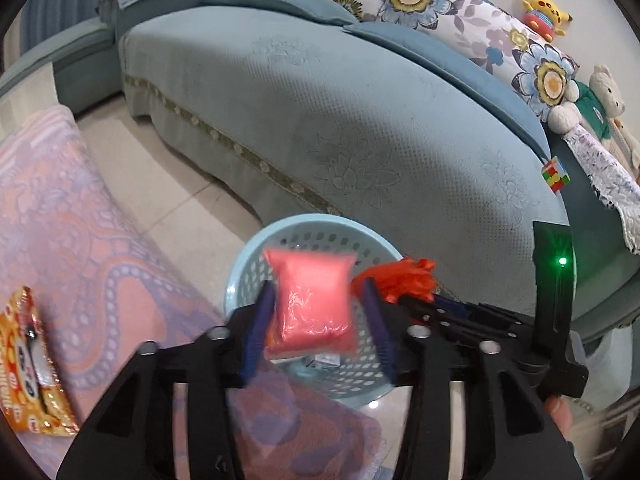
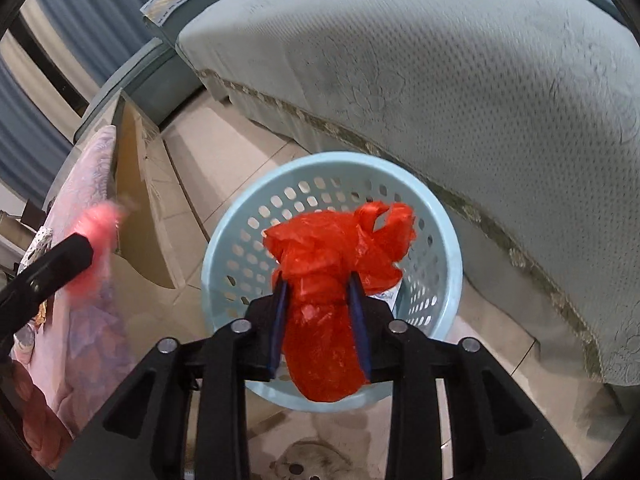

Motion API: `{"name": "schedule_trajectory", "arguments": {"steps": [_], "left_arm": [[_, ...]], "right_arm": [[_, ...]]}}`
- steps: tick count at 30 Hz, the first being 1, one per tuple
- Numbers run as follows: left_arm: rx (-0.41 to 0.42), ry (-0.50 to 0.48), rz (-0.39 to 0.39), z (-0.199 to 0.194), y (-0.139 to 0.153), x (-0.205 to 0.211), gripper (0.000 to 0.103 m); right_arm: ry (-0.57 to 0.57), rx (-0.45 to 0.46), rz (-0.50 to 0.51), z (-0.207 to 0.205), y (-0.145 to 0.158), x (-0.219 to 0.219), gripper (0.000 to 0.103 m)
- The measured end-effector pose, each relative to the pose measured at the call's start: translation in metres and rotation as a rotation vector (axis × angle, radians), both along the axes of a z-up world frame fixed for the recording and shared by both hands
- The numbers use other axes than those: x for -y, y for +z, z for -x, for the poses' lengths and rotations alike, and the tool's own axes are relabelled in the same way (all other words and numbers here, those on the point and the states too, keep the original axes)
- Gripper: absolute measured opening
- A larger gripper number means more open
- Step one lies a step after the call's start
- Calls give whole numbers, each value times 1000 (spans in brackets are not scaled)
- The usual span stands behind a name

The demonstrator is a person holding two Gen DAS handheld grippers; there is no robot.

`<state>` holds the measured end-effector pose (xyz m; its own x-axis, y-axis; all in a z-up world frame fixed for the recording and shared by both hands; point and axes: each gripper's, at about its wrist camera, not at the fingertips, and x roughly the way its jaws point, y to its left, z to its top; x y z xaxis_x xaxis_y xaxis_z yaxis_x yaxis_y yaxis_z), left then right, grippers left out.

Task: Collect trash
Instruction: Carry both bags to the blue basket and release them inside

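Observation:
A light blue perforated trash basket [image 1: 240, 264] [image 2: 224, 240] stands on the tile floor beside the sofa. My left gripper [image 1: 320, 292] is open over the basket; a blurred pink packet [image 1: 312, 300] sits between its spread fingers, touching neither visibly. My right gripper [image 2: 318, 280] is shut on a knotted red plastic bag [image 2: 332, 264] and holds it above the basket mouth. The red bag [image 1: 400, 280] and the right gripper's body also show at the right in the left wrist view. The left gripper and the pink packet [image 2: 96, 236] show blurred at the left in the right wrist view.
A teal sofa [image 1: 320, 120] with floral cushions and plush toys fills the back. A pink patterned cloth [image 1: 80, 240] covers a table at left, with an orange snack wrapper [image 1: 28, 368] on it. A Rubik's cube [image 1: 555, 174] lies on the sofa's right end.

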<state>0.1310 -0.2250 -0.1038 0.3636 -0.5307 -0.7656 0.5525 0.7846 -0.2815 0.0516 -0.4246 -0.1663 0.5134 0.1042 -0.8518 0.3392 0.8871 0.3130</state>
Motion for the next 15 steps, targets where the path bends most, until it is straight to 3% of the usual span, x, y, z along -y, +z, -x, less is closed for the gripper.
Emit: {"name": "schedule_trajectory", "arguments": {"steps": [5, 11, 15], "left_arm": [[24, 5, 12, 5, 7, -8, 57], [41, 17, 47, 8, 19, -18, 57], [72, 19, 75, 16, 34, -29, 57]], "right_arm": [[-15, 7, -18, 4, 0, 0, 49], [-9, 38, -15, 5, 10, -3, 49], [37, 129, 6, 10, 37, -17, 49]]}}
